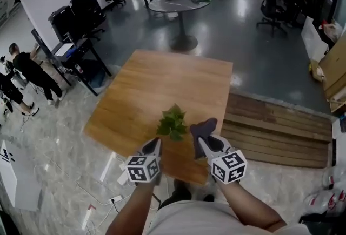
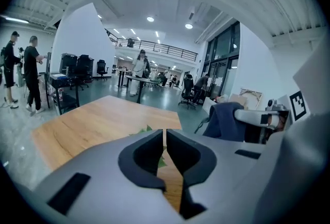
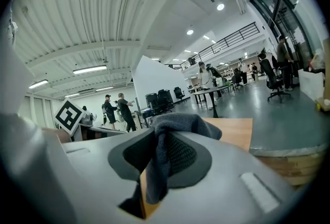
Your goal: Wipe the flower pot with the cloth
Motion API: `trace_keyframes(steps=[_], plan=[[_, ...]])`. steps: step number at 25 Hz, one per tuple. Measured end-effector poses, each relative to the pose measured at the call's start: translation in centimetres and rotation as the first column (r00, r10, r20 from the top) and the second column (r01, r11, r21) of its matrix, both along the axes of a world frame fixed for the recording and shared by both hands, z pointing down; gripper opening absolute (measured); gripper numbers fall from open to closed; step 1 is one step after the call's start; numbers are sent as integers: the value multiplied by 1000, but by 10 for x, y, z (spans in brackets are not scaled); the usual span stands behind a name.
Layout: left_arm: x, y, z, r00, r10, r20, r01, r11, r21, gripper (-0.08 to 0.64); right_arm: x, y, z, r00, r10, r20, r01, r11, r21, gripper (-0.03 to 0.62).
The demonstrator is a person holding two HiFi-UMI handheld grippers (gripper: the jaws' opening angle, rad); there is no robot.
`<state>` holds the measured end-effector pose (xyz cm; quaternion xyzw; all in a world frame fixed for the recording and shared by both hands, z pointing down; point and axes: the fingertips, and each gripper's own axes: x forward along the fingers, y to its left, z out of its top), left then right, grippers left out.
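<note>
2 grippers flank a potted plant by the near edge of the table.
The right gripper is clamped on a dark cloth, which hangs just right of the leaves. The left gripper, its jaws together with nothing between them, sits just left of the leaves. The pot itself is hidden under the foliage.

The plant stands on the worktop, near my edge. My left claw sits just before it, leftward; the cloth in my right claw is just right of it.
</note>
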<state>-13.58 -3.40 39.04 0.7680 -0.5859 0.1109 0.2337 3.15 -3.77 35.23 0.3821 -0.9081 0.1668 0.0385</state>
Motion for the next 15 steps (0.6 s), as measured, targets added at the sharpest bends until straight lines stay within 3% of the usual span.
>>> trace_keyframes(steps=[7,15], plan=[[-47,-82,40,998,68,-3,-68,993,-96,26,-38,-62,20,996,76,-39,-77,996,-39,63],[-75,-154,93,978,206,29,-197,961,-192,46,-59,-110,52,976,196,-100,-205,975,-91,63]])
